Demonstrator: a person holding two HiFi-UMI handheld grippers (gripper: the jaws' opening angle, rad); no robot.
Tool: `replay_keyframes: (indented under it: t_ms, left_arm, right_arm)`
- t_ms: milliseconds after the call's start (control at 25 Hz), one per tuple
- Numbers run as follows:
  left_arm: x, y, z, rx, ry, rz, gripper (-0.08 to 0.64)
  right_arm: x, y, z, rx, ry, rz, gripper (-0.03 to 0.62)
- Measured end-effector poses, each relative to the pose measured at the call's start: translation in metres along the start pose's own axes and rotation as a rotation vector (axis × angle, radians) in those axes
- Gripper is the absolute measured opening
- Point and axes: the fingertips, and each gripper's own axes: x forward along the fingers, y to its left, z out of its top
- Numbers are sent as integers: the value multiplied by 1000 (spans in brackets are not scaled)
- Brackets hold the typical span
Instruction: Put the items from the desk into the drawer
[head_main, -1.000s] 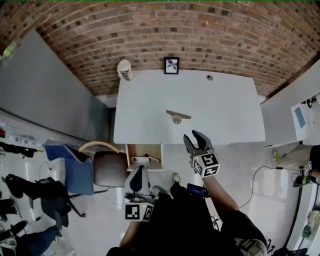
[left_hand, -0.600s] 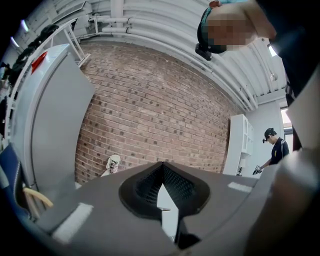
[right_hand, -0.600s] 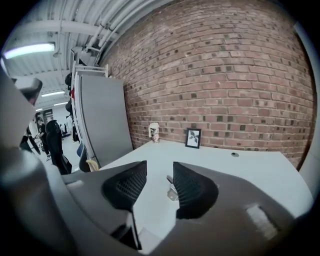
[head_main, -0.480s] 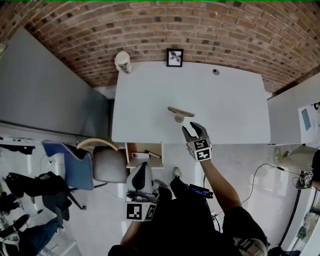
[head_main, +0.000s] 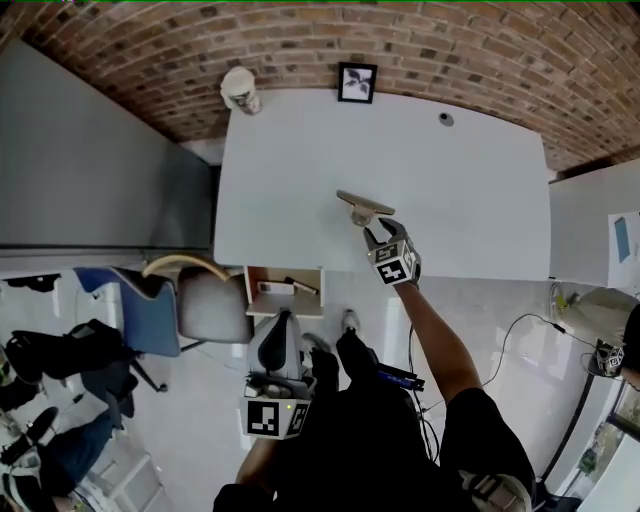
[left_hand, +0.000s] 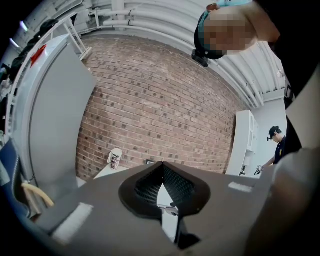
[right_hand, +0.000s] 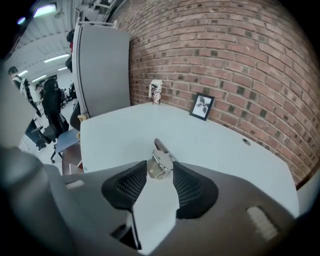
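White desk (head_main: 470, 190) before us: our right gripper (right_hand: 160, 169) gapes, small stand (right_hand: 161, 156) between its tips. Our left gripper (left_hand: 162, 169) is pinched together.

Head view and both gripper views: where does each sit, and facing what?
Head view: on the head, looking steeply down at the desk; left tongs, right tongs, right arm show.
Left gripper view: on the shut left tongs, facing the brick wall.
Right gripper view: on the open right tongs, facing a small stand.
Shared: cup in all three.
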Motion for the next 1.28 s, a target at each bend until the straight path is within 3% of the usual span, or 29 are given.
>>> replay_keyframes:
  t_ms: [400,680,800,1120,1280]
  left_arm:
    - [-7,4,-15,-2,29,33,20]
    - [-18,7,-22,-1,44,52,20]
    - [-21,8,-22,3,46,54,20]
    - [-28,3,-19,7,15,47,20]
    - [-31,1,-18,0,21,51,20]
  right_arm:
    - [45,4,-14,-239,64,-38,169]
    - [61,2,-16,-290,86,-73,159]
    - [66,-3,-15,-330,100,-105,93]
    - [61,-4,-13,-388,115,-93,66]
    - [50,-2,-9,-401,101,-86,14]
